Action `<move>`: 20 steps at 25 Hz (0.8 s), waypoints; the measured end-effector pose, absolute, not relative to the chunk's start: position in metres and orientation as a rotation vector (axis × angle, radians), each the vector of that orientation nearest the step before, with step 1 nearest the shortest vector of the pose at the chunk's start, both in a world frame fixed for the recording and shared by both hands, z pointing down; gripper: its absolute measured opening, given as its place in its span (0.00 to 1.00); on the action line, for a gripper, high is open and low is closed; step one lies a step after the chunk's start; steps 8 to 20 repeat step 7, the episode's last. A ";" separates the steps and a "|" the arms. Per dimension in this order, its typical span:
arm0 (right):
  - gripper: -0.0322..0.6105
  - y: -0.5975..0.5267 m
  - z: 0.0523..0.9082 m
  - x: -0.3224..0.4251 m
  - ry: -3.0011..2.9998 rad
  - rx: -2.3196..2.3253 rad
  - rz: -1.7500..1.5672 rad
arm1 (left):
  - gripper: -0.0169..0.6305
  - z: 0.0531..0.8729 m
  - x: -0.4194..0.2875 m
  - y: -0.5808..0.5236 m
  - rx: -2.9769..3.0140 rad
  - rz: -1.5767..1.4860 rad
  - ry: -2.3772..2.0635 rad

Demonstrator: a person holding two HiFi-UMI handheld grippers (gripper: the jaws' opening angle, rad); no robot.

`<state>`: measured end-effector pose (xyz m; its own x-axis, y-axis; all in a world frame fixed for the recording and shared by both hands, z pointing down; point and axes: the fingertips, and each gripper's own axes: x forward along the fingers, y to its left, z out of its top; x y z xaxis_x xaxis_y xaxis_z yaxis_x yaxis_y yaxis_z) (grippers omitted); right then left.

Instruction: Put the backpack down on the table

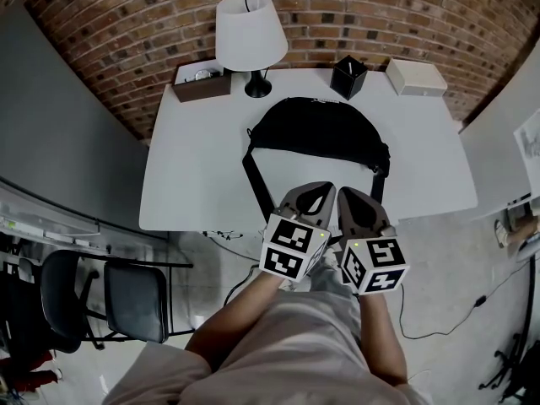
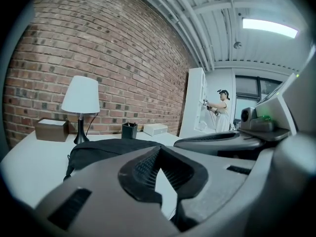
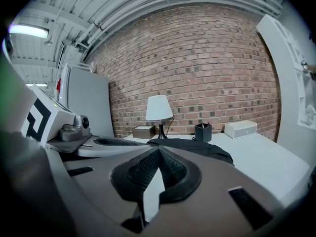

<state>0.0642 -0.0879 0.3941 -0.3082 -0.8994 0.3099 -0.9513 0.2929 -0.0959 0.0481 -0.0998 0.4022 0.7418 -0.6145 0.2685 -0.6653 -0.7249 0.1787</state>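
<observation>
**Q:** What lies nearest the lens?

**A:** My left tongs [image 1: 323, 187] and right tongs [image 1: 346, 194], side by side with their marker cubes uppermost. Each pair is closed tip to tip, with nothing between the pads.

**Q:** And the backpack?

**A:** The backpack [image 1: 319, 129] lies flat on the table [image 1: 194, 167], just on my side of the lamp [image 1: 251, 32]. One strap [image 1: 256, 184] trails from it, away from the lamp, toward the table's edge. Both tongs hover on the far side of the bag from the lamp. In both gripper views they look apart from it.

**Q:** Which step is in hand?

**A:** I judge the set-down complete: the bag rests under its own weight and neither pair grips it.

**Q:** What does the next move call for?

**A:** Little, I'd say. Draw both tongs back, farther from the lamp. Keep them clear of the strap so the bag isn't dragged off.
</observation>
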 end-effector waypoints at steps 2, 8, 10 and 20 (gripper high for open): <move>0.05 -0.088 0.394 0.065 -2.360 1.717 0.389 | 0.03 0.402 0.048 -0.101 2.675 0.278 -1.008; 0.05 -0.090 0.396 0.067 -2.359 1.718 0.392 | 0.03 0.406 0.048 -0.102 2.670 0.283 -1.008; 0.05 -0.090 0.396 0.067 -2.359 1.718 0.392 | 0.03 0.406 0.048 -0.102 2.670 0.283 -1.008; 0.05 -0.090 0.396 0.067 -2.359 1.718 0.392 | 0.03 0.406 0.048 -0.102 2.670 0.283 -1.008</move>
